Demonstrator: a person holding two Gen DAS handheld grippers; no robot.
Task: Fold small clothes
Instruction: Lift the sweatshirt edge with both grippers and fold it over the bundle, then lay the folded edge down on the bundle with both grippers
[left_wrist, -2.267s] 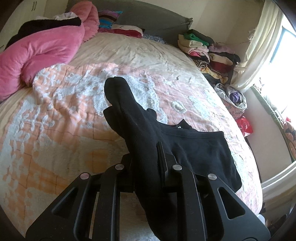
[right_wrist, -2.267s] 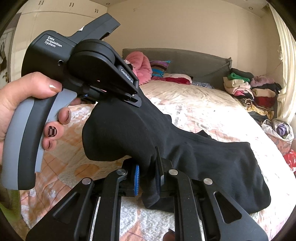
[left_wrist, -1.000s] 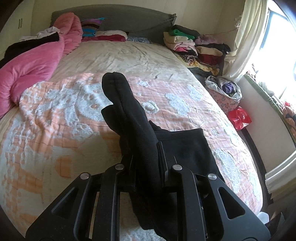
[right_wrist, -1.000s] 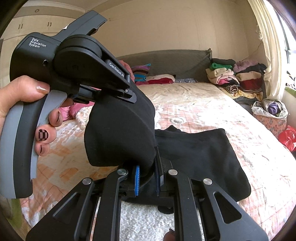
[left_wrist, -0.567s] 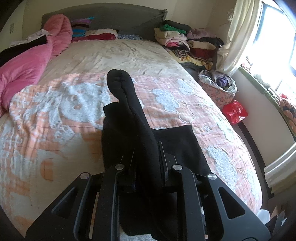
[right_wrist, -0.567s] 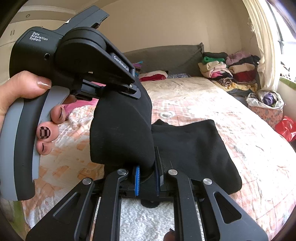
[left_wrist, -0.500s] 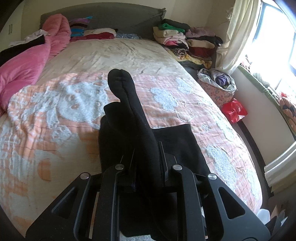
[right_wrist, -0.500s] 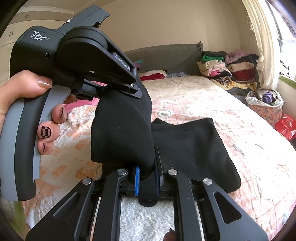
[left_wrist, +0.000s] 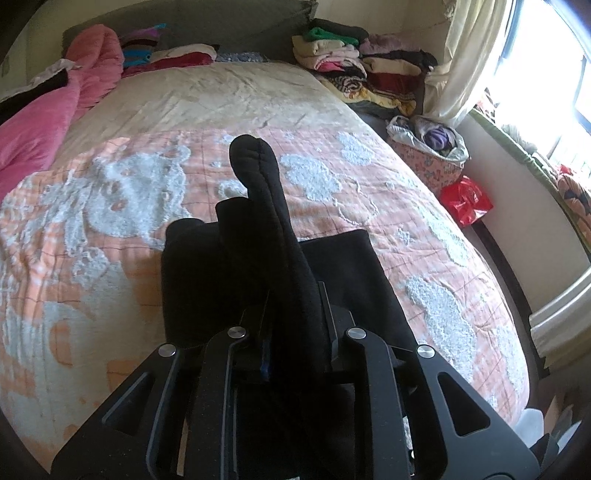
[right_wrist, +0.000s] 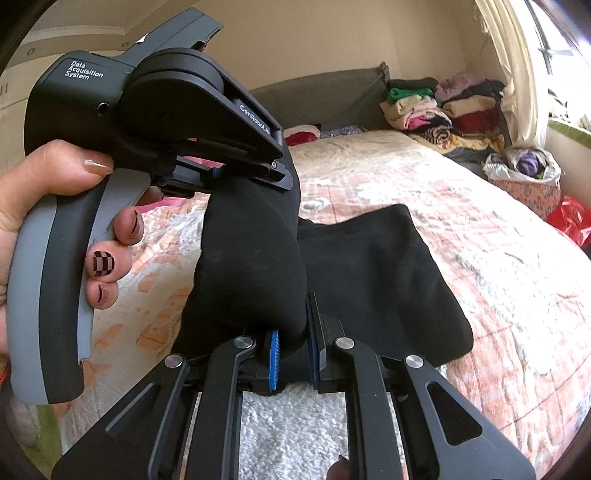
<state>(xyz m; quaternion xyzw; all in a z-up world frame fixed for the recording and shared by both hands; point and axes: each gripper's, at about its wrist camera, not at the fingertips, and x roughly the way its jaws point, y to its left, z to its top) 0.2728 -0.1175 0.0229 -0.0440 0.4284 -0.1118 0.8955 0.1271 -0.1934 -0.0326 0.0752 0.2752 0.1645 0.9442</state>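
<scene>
A black garment (left_wrist: 351, 280) lies partly on the peach and white bedspread (left_wrist: 92, 229), and both grippers hold one end lifted. My left gripper (left_wrist: 295, 325) is shut on a thick fold of it that stands up in front of the camera. In the right wrist view, my right gripper (right_wrist: 293, 350) is shut on the same black garment (right_wrist: 373, 273) with its blue pads (right_wrist: 273, 354). The left gripper's body (right_wrist: 155, 122), held in a hand, sits just above and left, clamped on the cloth's upper edge.
A pink duvet (left_wrist: 40, 122) lies at the bed's far left. Stacked folded clothes (left_wrist: 354, 70) sit at the far right corner by the grey headboard (right_wrist: 325, 99). A floral basket (left_wrist: 428, 147) and red bag (left_wrist: 465, 199) stand on the floor by the window.
Both grippers have carried the lifted end over toward the rest of the garment, so the black cloth on the bed now looks shorter and doubled. Both grips are unchanged.
</scene>
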